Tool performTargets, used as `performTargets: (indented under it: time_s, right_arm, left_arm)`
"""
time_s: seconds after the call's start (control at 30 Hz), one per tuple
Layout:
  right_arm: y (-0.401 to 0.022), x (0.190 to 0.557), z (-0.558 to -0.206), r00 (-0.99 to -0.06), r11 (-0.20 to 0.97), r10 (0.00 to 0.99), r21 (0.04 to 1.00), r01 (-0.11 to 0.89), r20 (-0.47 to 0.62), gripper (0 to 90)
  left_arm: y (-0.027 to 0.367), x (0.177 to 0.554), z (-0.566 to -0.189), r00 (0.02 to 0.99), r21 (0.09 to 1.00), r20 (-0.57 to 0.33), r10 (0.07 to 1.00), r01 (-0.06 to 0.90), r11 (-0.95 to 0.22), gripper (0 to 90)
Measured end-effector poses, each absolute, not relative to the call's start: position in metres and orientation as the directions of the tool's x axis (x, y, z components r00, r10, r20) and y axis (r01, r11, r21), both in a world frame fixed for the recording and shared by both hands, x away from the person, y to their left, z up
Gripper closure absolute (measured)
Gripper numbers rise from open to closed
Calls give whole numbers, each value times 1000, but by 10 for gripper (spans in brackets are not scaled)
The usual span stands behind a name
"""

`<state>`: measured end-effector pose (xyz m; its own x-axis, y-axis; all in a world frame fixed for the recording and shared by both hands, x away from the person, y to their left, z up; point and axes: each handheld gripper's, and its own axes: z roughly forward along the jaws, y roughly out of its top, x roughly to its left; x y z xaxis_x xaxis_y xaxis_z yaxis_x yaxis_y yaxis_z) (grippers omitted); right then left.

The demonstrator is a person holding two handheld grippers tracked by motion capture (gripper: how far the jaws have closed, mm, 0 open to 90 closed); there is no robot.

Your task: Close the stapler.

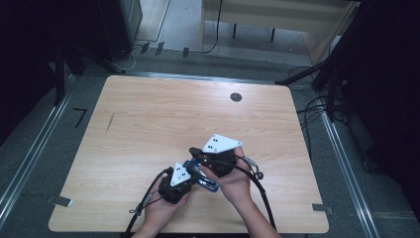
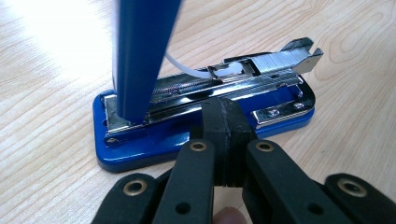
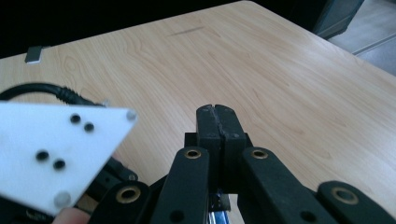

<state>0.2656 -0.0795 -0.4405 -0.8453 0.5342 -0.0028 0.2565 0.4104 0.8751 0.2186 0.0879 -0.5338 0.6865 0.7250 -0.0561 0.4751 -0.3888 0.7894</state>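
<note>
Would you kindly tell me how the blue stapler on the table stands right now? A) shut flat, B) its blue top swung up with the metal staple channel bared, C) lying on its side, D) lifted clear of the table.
B: in the left gripper view the stapler sits base-down on the table, its blue top raised and the metal channel exposed.

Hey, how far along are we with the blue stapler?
The stapler already lies open on the table, its blue top swung up and the staple channel exposed. Both tongs, left and right, are shut beside it. Closing the top remains.
</note>
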Motion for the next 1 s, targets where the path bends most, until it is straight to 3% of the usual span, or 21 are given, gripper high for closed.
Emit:
performTargets:
  time_s: [1.0]
  right_arm:
    - [-139, 237, -494, -804, 407, 591, 835, 372, 70, 900]
  left_arm:
    - [87, 215, -533, 724, 792, -40, 689, 443, -420, 900]
